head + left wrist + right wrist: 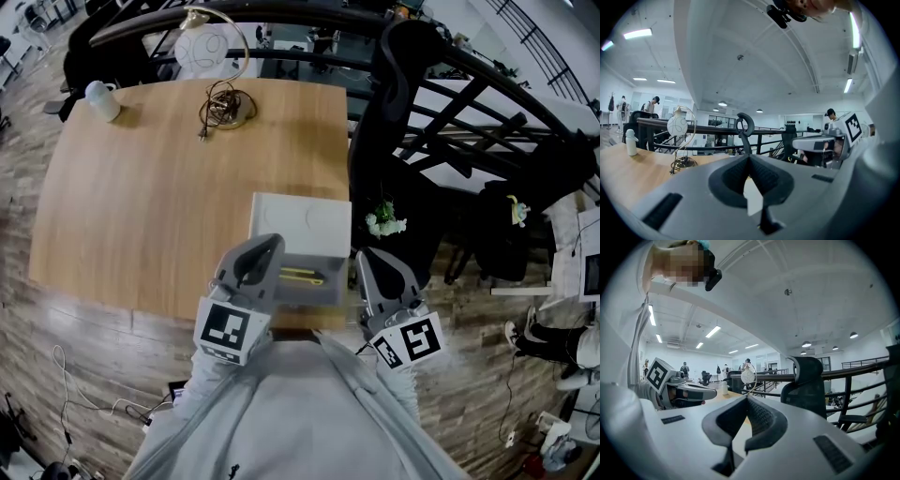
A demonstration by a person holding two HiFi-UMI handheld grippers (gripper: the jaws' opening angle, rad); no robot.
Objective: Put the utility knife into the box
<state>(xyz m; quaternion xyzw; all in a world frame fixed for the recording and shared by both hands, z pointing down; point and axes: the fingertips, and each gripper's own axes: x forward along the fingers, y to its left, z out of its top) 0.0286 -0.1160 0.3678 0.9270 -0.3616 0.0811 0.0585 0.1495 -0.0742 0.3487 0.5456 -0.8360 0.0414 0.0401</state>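
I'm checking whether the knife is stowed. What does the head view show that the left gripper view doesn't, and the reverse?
Head view only: the knife lying in the box's open tray, and the left gripper from outside. Left gripper view only: its jaws meeting at the tips with nothing between them, plus ceiling lights and distant people. Both: table, lamp, bottle, right gripper.
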